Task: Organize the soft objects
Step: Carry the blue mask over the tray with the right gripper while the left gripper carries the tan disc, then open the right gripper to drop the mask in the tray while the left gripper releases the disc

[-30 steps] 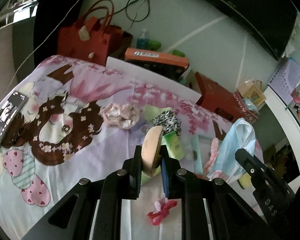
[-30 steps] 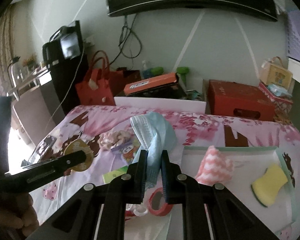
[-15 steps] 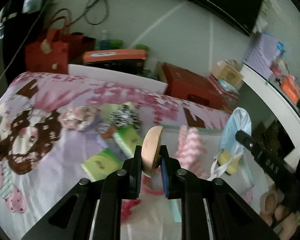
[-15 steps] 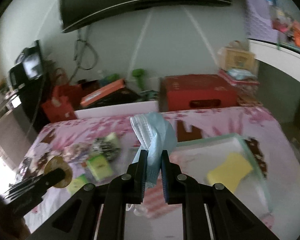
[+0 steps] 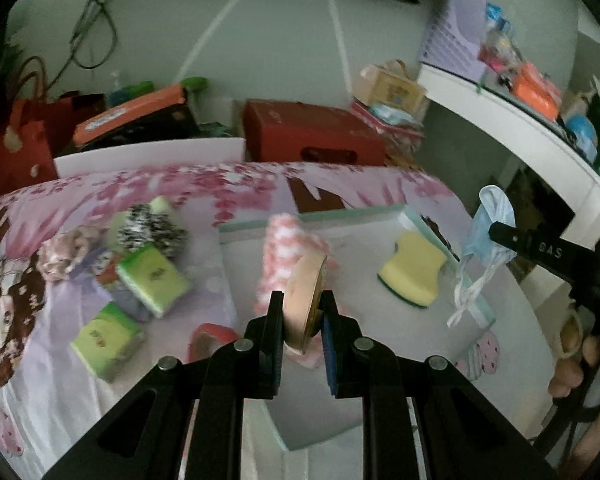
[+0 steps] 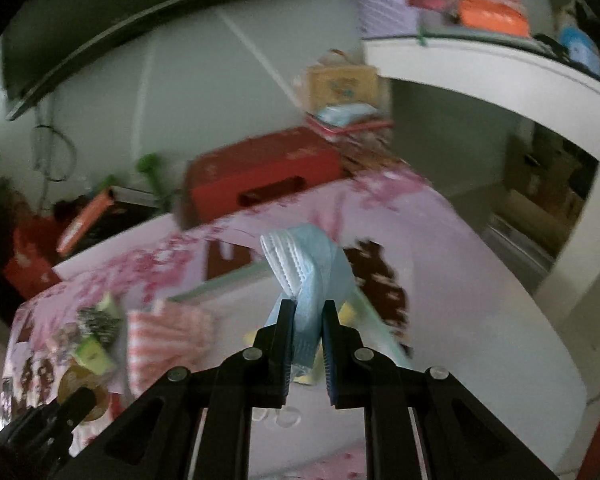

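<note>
My left gripper [image 5: 302, 297] is shut on a round beige puff [image 5: 303, 304], held on edge above the white tray [image 5: 352, 216] with a teal rim. In the tray lie a pink-and-white striped cloth [image 5: 286, 246] and a yellow sponge [image 5: 414, 268]. My right gripper [image 6: 308, 304] is shut on a light blue face mask [image 6: 306, 264], whose loops hang over the tray's right rim. From the left wrist view the mask [image 5: 490, 224] dangles off the right gripper [image 5: 500, 236]. The left gripper [image 6: 80, 398] with the puff [image 6: 74, 384] shows at the lower left of the right wrist view.
Left of the tray on the pink printed bedsheet [image 5: 28, 360] lie two green tissue packs [image 5: 154, 280], a black-and-white scrunchie [image 5: 152, 228], a pink scrunchie [image 5: 66, 248] and a red tape roll [image 5: 208, 338]. Red box [image 5: 312, 136] and bags stand behind. A white shelf [image 5: 512, 120] is at the right.
Both grippers have swung to the right, from over the bedsheet to over the tray, and rolled. Each still holds its thing: the puff on the left, the mask on the right.
</note>
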### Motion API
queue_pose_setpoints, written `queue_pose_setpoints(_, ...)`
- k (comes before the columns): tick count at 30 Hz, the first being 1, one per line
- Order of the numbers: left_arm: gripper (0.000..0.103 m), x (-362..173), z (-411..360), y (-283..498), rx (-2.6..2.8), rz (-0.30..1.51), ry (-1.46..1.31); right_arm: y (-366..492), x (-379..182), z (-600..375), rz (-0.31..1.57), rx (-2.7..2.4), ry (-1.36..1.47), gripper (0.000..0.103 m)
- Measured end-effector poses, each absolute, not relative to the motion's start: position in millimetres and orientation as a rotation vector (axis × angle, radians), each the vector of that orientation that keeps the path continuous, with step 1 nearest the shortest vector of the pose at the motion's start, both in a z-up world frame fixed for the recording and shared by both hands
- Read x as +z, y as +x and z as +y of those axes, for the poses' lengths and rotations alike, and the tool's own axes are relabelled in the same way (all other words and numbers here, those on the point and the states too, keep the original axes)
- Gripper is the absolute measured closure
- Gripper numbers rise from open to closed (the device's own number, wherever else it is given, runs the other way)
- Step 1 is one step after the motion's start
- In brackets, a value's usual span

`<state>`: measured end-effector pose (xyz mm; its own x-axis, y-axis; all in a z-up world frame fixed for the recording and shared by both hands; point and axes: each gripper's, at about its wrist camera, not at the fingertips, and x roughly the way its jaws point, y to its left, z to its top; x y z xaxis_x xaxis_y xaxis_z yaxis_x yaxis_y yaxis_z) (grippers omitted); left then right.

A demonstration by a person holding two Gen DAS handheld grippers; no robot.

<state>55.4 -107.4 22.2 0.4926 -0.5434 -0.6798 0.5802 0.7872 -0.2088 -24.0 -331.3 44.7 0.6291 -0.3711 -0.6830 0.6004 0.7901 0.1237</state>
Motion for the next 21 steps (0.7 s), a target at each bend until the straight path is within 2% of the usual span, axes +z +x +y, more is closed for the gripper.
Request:
queue_pose_setpoints(10, 0.085, -17, -148, 52, -0.728, 0.931, 0.136, -15, -1, -354, 0.872, -0.607, 0.408, 0.089)
queue_pose_setpoints(17, 0.085, -45, -150, 57, -0.784, 1.079, 0.047, -13, -29, -362, 0.967, -0.631, 0.451, 0.089)
queue_pose_setpoints(21, 0.084, -50, -147, 58, -0.764, 1.095, 0.046, -11, -32, -364, 0.974, -0.626, 0.468, 0.086)
